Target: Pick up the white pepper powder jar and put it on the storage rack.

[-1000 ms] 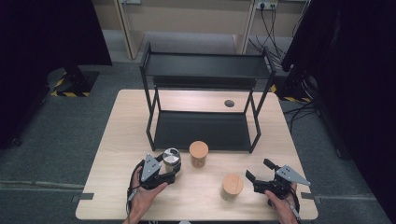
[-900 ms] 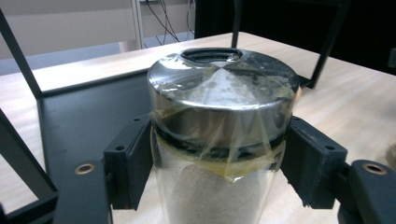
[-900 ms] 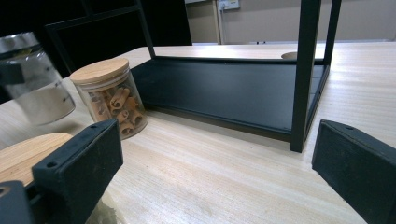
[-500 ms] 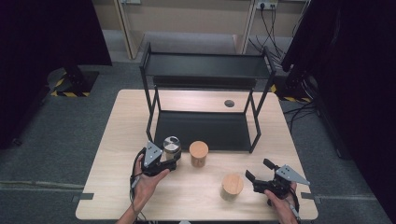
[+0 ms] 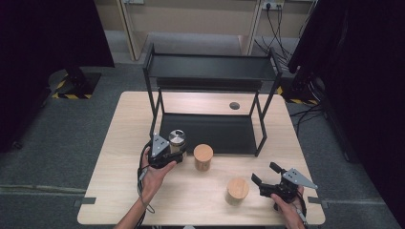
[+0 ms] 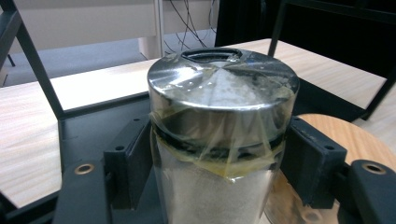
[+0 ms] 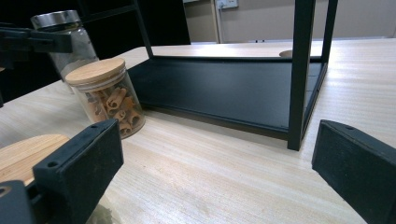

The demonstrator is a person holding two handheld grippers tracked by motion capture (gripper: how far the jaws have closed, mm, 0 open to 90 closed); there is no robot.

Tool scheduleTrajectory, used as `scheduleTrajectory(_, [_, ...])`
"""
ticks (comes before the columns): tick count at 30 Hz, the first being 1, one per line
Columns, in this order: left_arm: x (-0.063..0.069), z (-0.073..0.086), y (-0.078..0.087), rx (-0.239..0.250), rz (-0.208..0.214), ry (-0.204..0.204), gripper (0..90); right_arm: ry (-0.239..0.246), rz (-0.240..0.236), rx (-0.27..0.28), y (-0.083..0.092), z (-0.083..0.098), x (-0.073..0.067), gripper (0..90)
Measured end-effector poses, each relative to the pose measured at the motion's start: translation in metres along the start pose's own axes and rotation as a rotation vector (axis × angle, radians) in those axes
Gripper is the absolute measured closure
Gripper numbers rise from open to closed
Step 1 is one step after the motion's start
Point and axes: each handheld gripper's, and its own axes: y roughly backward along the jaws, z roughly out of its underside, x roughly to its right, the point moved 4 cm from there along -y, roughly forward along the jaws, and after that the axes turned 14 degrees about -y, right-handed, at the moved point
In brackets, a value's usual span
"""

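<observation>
Your left claw (image 5: 173, 151) is clenched on the steel-lidded jar (image 5: 177, 141), jaws pressing both sides just under the lid (image 6: 223, 91). The lid is taped over with clear film, and the jar holds pale powder. In the high view the jar sits at the front left corner of the black rack (image 5: 210, 71), at the edge of its lower shelf (image 5: 210, 131); can't tell whether it's off the table (image 5: 119, 143). A wood-lidded jar (image 5: 203, 157) of brown curled pieces stands just beside it at 3 o'clock. Your right claw (image 5: 266, 174) is released, jaws wide with nothing between them, low at the table's front right. A second wood-lidded jar (image 5: 237, 191) stands at its 9 o'clock, near but apart.
</observation>
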Motion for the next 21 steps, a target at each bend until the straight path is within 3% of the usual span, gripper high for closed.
scheduleTrajectory(12, [-0.006,-0.008,-0.02,-0.018,-0.024,0.003,30.8,-0.005,0.005,0.002,0.0,0.0,0.001,2.4])
scheduleTrajectory(15, [-0.008,-0.006,-0.025,-0.021,-0.035,0.019,30.8,-0.007,0.006,0.003,0.0,0.0,0.002,2.4])
scheduleTrajectory(21, [-0.009,-0.004,-0.035,-0.041,-0.062,0.012,30.8,-0.01,0.004,0.003,0.0,0.0,0.002,2.5])
